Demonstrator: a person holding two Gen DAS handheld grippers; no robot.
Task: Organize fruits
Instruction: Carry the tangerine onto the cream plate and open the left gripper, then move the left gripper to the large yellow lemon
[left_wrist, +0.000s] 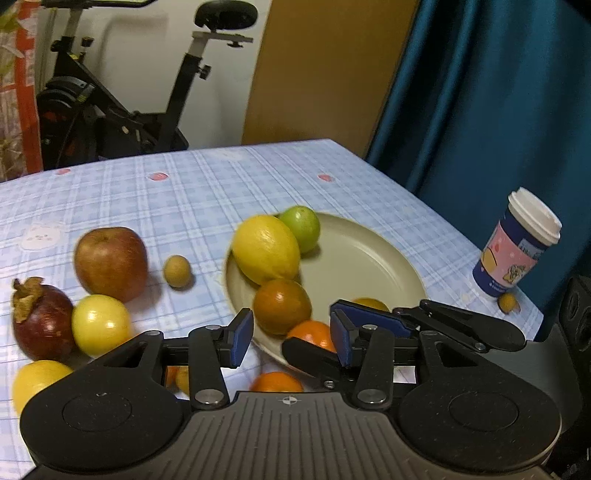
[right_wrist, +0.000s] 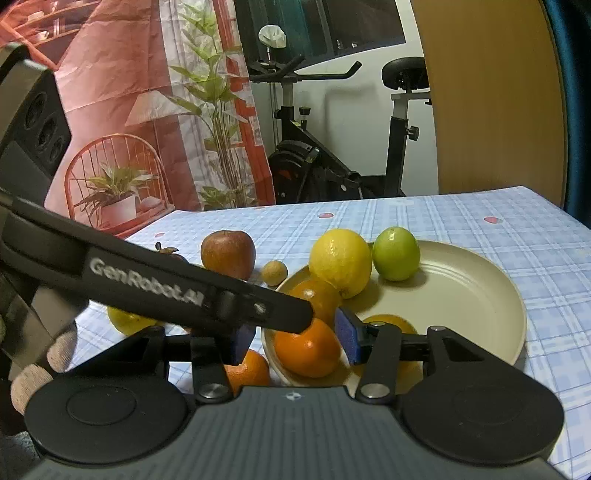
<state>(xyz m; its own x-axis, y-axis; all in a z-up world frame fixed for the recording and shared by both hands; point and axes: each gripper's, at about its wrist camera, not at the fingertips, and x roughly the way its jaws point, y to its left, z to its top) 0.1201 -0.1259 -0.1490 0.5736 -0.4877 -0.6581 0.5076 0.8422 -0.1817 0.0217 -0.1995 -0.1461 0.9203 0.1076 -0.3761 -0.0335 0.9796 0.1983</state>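
From the left wrist camera, the surface (left_wrist: 192, 192) wears a pale blue checked cloth with small pink marks. A black exercise bike (left_wrist: 122, 110) stands behind it against a white wall, a tan wooden panel (left_wrist: 325, 74) and a teal curtain (left_wrist: 480, 110) to the right. A round cream plate (left_wrist: 369, 254) holds a large yellow lemon (left_wrist: 266, 249), a green lime (left_wrist: 301, 227) touching it behind, a dark orange-brown citrus (left_wrist: 282, 305) and a bright orange tangerine (left_wrist: 314, 334). Off the plate to the left lie a red apple (left_wrist: 110, 262), a small tan longan (left_wrist: 177, 270), a purple mangosteen (left_wrist: 42, 321) and a yellow round fruit (left_wrist: 99, 325). A lidded paper cup (left_wrist: 517, 243) stands near the right edge. The left gripper (left_wrist: 291, 339) has its blue-padded fingers apart with nothing clamped. The right tool's fingers cross in front of the right pad and hide part of the plate; more orange fruit below is cut off by the tool body.

From the right wrist camera, a red printed backdrop with plants (right_wrist: 147, 129) hangs left of the bike. The right gripper (right_wrist: 295, 339) has its fingers apart around the tangerine at the plate's near rim; whether the pads touch it is hard to tell. The left tool's black finger, lettered GenRobot.AI, covers the mangosteen. A gloved hand (right_wrist: 40, 365) shows at the lower left.
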